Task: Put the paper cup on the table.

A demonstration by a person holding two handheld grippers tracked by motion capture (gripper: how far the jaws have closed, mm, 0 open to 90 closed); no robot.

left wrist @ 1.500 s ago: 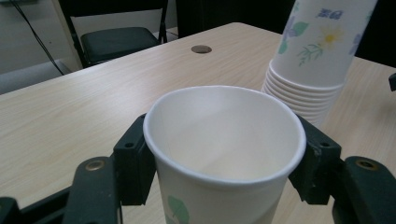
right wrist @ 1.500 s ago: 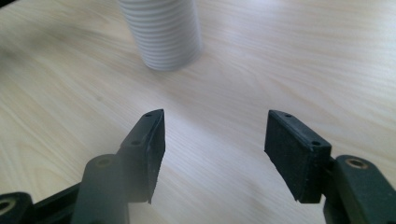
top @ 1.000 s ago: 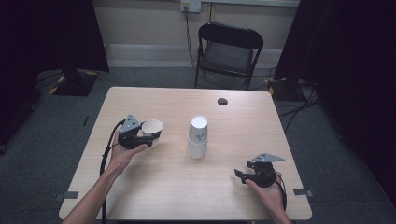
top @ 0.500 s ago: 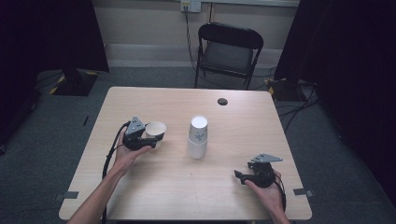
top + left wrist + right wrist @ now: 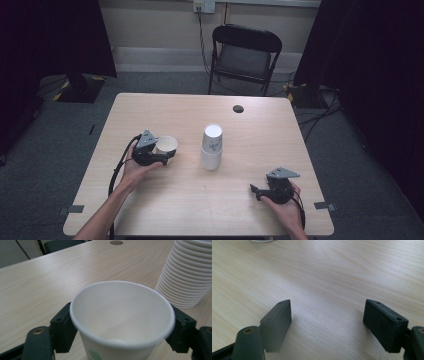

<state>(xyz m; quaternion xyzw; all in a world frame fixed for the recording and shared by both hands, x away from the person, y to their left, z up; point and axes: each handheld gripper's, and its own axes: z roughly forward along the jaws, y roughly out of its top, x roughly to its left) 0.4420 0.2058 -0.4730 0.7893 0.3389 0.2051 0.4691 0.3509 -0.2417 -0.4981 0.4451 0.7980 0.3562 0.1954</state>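
Cup [image 5: 166, 145]: one single paper cup, upright on the table [image 5: 150, 210], left of the centre, mouth up.
Cup, close up: the left gripper view shows the cup [image 5: 122, 322] between the two black jaws, white inside, a green mark low on its wall.
Left gripper [image 5: 161, 156]: jaws on either side of the cup and have just been opening; whether the pads touch its wall I cannot tell.
Left hand [image 5: 134, 170]: forearm comes in from the near left, palm under the gripper body, gripper level and pointing right.
Right gripper [image 5: 254, 190]: low over the near right of the table, pointing left, jaws wide and just opening further, with bare wood between them.
Right hand [image 5: 285, 207]: wrapped around the gripper body from the near edge.
Stack [image 5: 211, 146]: one stack of cups, upside down, at mid-table, right of the single cup.
Stack count: about twenty rims show in the left gripper view [image 5: 186, 275].
Chair [image 5: 244, 55]: one, beyond the far edge.
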